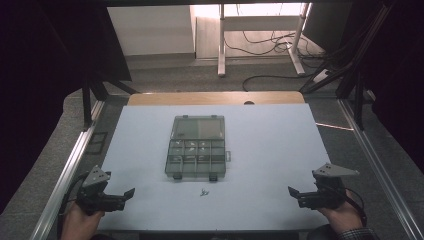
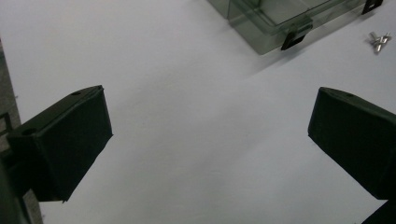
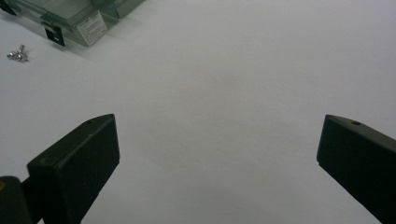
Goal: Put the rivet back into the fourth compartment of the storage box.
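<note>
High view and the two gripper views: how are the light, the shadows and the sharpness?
High view: dim, dark sides, bright floor behind; organizer box soft. Left gripper view: box casts a shadow on the white sheet; screws blurred. Right gripper view: even light, tool pads slightly soft.

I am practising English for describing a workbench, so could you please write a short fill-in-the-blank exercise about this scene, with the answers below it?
1. The clear compartment box lies on the white mat with its lid ____.
2. The few small metal screws lie on the mat, just ____ the box.
3. The jaws of the left gripper and of the right gripper stand ____, with nothing between them.
4. Both grippers point toward the ____ of the mat.

Missing words: open; outside; open; middle
</note>
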`<action>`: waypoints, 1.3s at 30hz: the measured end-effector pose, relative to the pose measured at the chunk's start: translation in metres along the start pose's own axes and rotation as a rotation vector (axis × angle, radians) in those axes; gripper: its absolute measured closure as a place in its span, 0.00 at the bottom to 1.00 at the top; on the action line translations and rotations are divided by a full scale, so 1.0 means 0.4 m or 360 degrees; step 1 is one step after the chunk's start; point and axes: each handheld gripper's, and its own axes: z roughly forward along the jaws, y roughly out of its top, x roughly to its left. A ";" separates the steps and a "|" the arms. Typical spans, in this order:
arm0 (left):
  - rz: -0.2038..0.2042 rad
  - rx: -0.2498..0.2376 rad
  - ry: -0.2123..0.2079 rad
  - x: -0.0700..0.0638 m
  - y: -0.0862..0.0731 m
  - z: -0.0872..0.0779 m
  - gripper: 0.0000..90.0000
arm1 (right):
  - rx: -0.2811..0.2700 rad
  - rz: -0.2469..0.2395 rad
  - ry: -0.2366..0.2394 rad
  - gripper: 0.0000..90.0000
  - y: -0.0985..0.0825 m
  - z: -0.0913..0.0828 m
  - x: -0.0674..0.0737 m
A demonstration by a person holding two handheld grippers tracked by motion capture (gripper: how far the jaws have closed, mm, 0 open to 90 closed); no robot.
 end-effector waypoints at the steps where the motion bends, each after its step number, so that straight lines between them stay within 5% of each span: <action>1: 0.0013 0.0018 0.0008 -0.002 0.000 0.002 0.00 | 0.0002 0.0002 -0.0003 0.00 0.000 0.000 -0.001; 25: -0.0063 0.0092 -0.0038 0.000 0.004 0.019 0.00 | 0.0100 -0.0009 -0.0067 0.00 -0.003 0.014 0.001; 29: -0.0026 0.0129 -0.0011 -0.009 0.009 0.022 0.00 | 0.0106 -0.0008 -0.0076 0.00 -0.002 0.016 0.000; 39: -0.0003 0.0134 -0.0128 -0.036 0.045 0.032 0.00 | 0.0068 -0.0009 -0.0080 0.00 0.001 0.015 0.000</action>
